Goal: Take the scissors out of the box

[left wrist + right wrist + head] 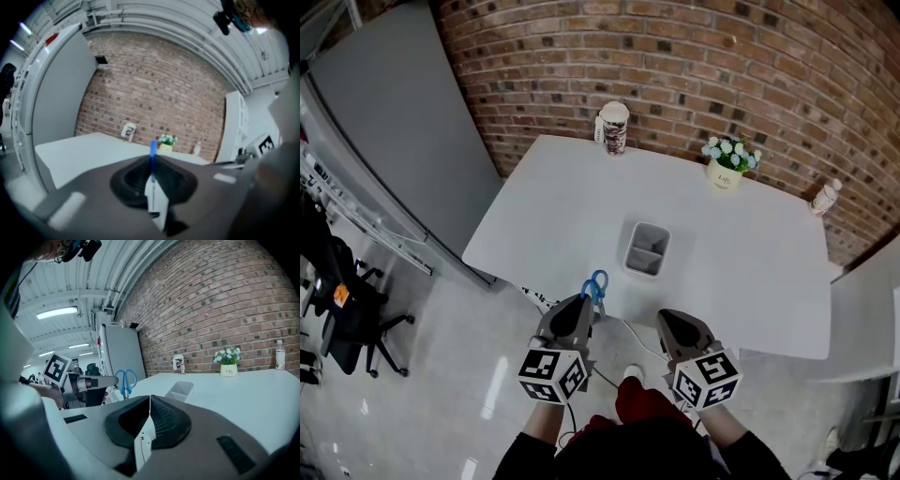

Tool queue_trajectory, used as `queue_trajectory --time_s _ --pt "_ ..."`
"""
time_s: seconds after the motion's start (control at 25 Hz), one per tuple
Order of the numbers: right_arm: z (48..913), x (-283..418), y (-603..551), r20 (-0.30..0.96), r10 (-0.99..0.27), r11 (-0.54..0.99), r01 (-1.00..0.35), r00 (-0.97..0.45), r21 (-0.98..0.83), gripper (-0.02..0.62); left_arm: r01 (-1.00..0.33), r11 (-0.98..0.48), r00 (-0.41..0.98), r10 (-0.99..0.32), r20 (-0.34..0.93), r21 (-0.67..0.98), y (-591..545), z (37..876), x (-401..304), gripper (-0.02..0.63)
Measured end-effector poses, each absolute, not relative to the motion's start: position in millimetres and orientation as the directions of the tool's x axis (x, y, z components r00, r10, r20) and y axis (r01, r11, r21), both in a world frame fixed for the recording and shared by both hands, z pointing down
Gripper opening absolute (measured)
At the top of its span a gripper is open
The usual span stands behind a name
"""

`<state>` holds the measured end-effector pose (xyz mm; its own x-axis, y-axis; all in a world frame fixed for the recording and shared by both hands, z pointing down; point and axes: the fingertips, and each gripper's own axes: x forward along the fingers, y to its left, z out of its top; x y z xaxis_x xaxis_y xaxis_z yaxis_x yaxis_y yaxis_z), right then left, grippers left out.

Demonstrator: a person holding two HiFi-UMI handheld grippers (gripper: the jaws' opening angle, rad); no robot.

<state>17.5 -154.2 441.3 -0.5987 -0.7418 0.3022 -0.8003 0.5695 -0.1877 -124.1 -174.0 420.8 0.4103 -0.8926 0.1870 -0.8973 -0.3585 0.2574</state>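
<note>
The scissors [595, 284] have blue handle loops that stand up from my left gripper [584, 302], whose jaws are shut on the blades just off the white table's [562, 206] near edge. In the left gripper view only a thin blue strip of the scissors [153, 152] rises between the closed jaws. The right gripper view shows the scissors [125, 380] held by the left gripper [111, 381]. The grey box [646, 249] stands on the table ahead, to the right of the scissors, and its visible compartments look empty. My right gripper [667, 318] is shut on nothing, close to the table edge.
At the table's far side stand a patterned cup [613, 127], a small flower pot [727, 167] and a bottle [825, 197], all before a brick wall. A grey panel [394, 141] stands to the left. An office chair [347, 309] is on the floor at left.
</note>
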Motion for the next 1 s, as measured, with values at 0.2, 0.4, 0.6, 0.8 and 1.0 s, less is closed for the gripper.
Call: queue_trajectory --time_s 0.2,0.4,0.6,0.8,1.0 --pt "442 8 -141 0.299 -0.733 0.584 -0.79 -0.611 -0.185 0.009 -0.904 -0.341 0.394 -0.898 0.194 0.257 -157 425 -134 0.02" --pt "441 -1 -123 0.304 -0.728 0.587 -0.788 -0.614 -0.185 0.009 -0.909 -0.325 0.381 -0.902 0.205 0.259 -139 426 -147 0.018" --pt "441 -3 -105 0.3 -0.732 0.586 -0.79 -0.612 -0.18 0.009 -0.911 -0.324 0.378 -0.903 0.204 0.255 -121 428 -152 0.02" --pt "439 -4 -86 0.3 -0.732 0.589 -0.789 -0.612 -0.174 0.009 -0.911 -0.327 0.381 -0.901 0.208 0.253 -104 428 -151 0.02" --pt "435 -3 -66 0.29 -0.734 0.592 -0.788 -0.614 -0.17 0.009 -0.911 -0.327 0.381 -0.9 0.21 0.251 -84 427 -151 0.02"
